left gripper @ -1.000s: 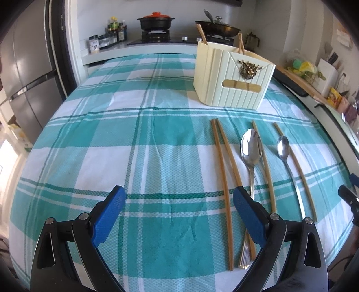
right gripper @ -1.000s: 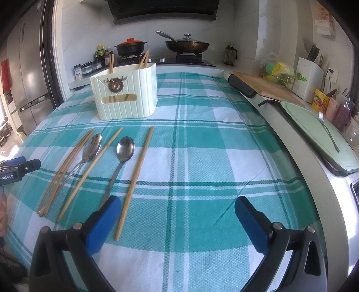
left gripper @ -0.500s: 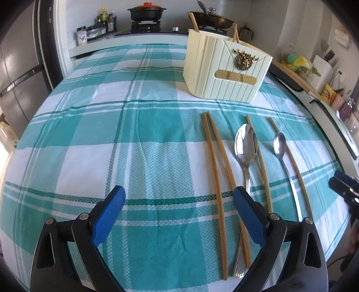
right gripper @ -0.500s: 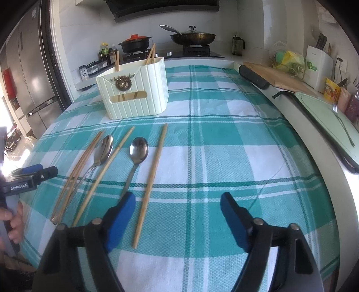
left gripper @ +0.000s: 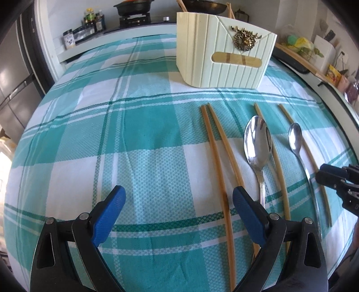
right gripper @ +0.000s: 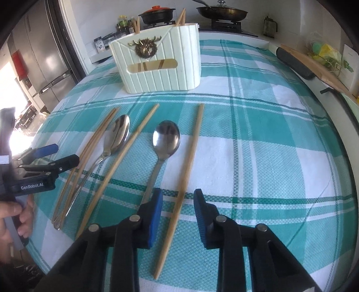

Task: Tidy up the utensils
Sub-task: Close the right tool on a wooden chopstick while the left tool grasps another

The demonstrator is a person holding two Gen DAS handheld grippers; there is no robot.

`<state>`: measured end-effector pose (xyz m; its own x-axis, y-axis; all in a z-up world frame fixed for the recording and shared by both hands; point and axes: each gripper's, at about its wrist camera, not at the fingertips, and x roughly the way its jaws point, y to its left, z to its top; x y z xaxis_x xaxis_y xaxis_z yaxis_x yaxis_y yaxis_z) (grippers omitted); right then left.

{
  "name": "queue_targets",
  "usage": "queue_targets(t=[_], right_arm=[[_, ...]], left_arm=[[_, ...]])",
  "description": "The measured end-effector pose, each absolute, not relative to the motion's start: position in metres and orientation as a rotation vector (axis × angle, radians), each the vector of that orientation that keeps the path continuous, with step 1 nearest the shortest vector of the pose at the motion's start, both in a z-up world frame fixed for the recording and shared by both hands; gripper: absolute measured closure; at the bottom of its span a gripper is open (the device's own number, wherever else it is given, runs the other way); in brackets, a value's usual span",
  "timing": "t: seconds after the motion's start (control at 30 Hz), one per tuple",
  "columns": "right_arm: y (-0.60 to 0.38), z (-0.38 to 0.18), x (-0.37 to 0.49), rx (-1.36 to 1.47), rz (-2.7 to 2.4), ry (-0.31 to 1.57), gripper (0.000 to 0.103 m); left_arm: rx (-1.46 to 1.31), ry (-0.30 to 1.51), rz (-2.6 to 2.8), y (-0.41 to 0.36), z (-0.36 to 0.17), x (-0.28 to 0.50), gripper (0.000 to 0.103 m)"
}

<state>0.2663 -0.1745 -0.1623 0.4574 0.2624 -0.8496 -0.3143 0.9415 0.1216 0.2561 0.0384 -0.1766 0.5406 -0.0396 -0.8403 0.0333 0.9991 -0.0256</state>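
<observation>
A cream ribbed utensil holder [left gripper: 224, 51] [right gripper: 157, 65] stands at the far side of the teal checked tablecloth, with chopsticks in it. In front of it lie several wooden chopsticks and two metal spoons. My right gripper [right gripper: 178, 215] is open but narrowed, its blue pads either side of the rightmost chopstick [right gripper: 190, 152], without touching it. The small spoon [right gripper: 166, 139] lies just left of that chopstick. My left gripper [left gripper: 178, 213] is wide open and empty, low over the cloth, with a chopstick pair [left gripper: 215, 143] by its right finger. The large spoon [left gripper: 258, 143] lies right of that pair.
A stove with a red-lidded pot [right gripper: 157, 13] and a pan [right gripper: 222, 10] stands behind the table. A fridge [right gripper: 44, 51] is at the left. A cutting board [right gripper: 314, 65] and counter items line the right edge. Jars [left gripper: 89, 20] stand at the back left.
Both grippers have moved forward and lower toward the utensils. My right gripper has narrowed and now straddles the rightmost chopstick. My left gripper stays wide open.
</observation>
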Motion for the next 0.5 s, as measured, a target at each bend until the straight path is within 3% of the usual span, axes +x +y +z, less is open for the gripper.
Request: queue_targets(t=[0.13, 0.27, 0.37, 0.5], right_arm=[[-0.172, -0.163, 0.287, -0.081, 0.353, 1.049, 0.090], [-0.169, -0.162, 0.319, -0.083, 0.373, 1.073, 0.095], [-0.164, -0.163, 0.345, -0.096, 0.386, 1.090, 0.096], [-0.155, -0.162, 0.377, -0.105, 0.412, 1.117, 0.096]], left_arm=[[0.008, 1.004, -0.064, 0.037, -0.178, 0.269, 0.011], [0.012, 1.020, -0.094, 0.036, -0.175, 0.290, 0.027], [0.008, 1.034, -0.119, 0.033, -0.173, 0.305, 0.035], [0.023, 1.053, -0.132, 0.027, -0.173, 0.325, 0.036]])
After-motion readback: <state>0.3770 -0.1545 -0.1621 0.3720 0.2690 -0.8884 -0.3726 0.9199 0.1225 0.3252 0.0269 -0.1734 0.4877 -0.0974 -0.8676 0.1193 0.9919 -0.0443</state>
